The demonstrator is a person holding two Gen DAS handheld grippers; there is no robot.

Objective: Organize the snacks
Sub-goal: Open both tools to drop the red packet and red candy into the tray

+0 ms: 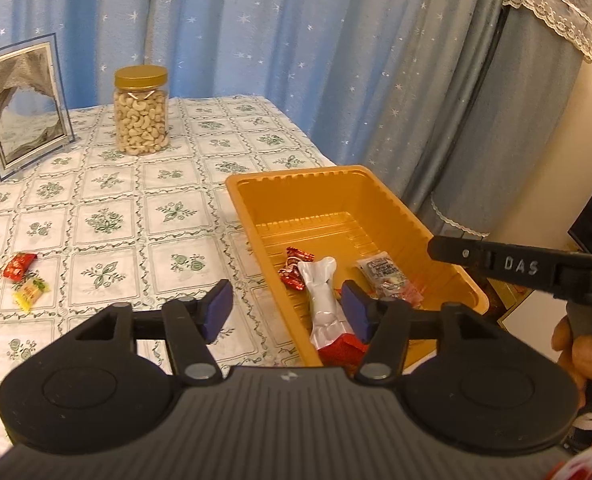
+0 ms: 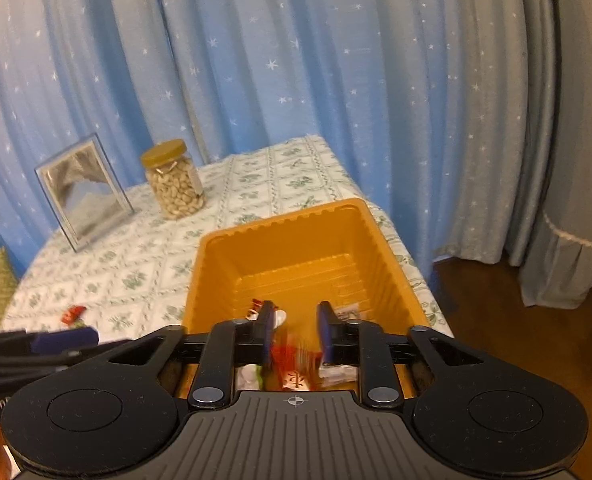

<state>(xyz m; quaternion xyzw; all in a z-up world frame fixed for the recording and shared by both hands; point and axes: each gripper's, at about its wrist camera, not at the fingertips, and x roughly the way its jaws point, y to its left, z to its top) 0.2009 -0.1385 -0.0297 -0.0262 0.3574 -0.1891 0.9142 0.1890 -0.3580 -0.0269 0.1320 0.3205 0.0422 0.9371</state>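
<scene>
On the counter (image 1: 144, 216), to the left of the orange tray (image 1: 256, 216), two wrapped snacks lie loose: a red candy (image 1: 19, 266) and, touching or just beside it on the near side, a yellow candy (image 1: 30, 293). Both lie well apart from the tray and forward-left of the left tool (image 1: 286, 312), whose jaws stand wide with nothing between them; its right pad hangs over the tray's near end, its left pad over bare cloth. The left tool is judged the nearer of the two to the loose pair. The right tool (image 2: 294, 332) is over the tray's near end, jaws at a moderate gap; a red wrapper (image 2: 294, 354) shows blurred in the gap, and whether it is held, dropping or lying below cannot be told. Inside the tray lie a silver bone-shaped pack (image 1: 322, 300), a red sweet (image 1: 294, 270) and a clear packet (image 1: 388, 278), all toward the near end. The silver pack's long axis runs near to far, its red end toward the camera. The red candy's long axis runs roughly left to right, slightly tilted; the yellow candy lies diagonally. The coming move is judged to be a leftward reach across the cloth, with the jaws turned to close across a candy's short axis. A cashew jar (image 1: 141, 110) and a picture frame (image 1: 24, 108) stand at the far side, clear of that path.
</scene>
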